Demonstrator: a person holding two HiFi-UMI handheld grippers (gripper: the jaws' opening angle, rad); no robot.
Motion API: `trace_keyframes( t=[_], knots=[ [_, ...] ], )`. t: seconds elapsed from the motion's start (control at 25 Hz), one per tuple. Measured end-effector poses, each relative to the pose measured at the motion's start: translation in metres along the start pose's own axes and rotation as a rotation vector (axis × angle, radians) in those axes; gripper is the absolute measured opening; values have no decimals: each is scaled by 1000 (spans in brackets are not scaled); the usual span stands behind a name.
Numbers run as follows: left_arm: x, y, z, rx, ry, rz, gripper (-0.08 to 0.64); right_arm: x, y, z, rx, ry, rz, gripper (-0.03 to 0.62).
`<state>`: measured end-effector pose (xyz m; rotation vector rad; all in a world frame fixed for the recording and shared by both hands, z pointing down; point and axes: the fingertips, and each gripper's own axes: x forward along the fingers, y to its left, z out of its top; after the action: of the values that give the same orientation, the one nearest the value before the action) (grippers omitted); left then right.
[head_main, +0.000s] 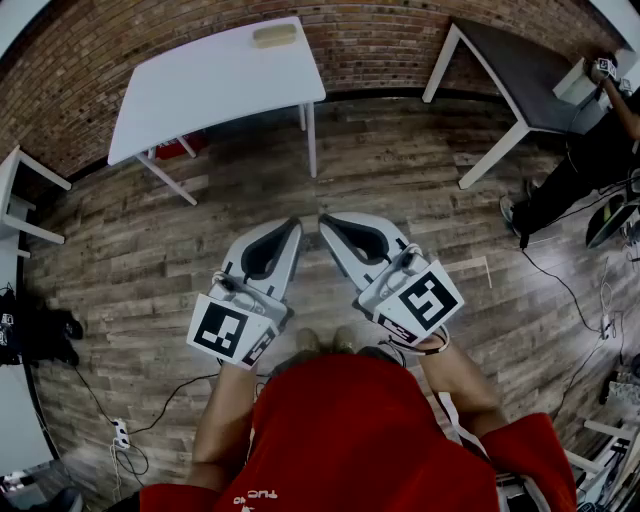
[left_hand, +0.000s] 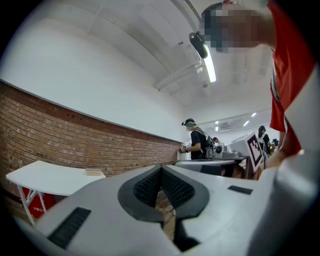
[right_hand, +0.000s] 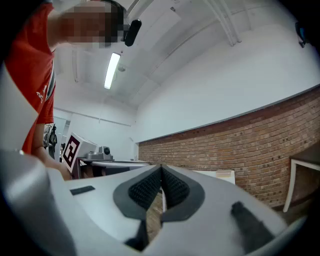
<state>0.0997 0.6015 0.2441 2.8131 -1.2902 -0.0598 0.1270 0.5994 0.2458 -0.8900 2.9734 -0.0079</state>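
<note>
I hold both grippers in front of my chest, above a wood-plank floor (head_main: 400, 160). The left gripper (head_main: 295, 223) is shut, its dark ribbed pads (left_hand: 150, 187) pressed together with nothing between them. The right gripper (head_main: 322, 218) is shut too, pads (right_hand: 172, 187) meeting, empty. Their tips nearly touch, angled toward each other. Each marker cube (head_main: 228, 333) (head_main: 425, 300) sits near my hands. In the left gripper view the right gripper's cube (left_hand: 255, 150) shows at the right; in the right gripper view the left gripper's cube (right_hand: 72, 148) shows at the left.
A white table (head_main: 215, 85) stands ahead by the brick wall (head_main: 90, 40), with a small beige box (head_main: 275, 35) on it. A dark-topped table (head_main: 520, 65) is at the right, a person (head_main: 590, 150) beside it. Cables and a power strip (head_main: 120, 433) lie on the floor.
</note>
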Motion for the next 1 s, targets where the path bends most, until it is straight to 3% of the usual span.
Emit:
trace_keyframes(
  t=[0.48, 1.0],
  knots=[
    [-4, 14, -3, -12, -4, 2, 14, 14, 3, -4, 21, 3, 16, 31],
    [-15, 59, 9, -1, -37, 16, 14, 55, 2, 2, 40, -8, 11, 31]
  ],
)
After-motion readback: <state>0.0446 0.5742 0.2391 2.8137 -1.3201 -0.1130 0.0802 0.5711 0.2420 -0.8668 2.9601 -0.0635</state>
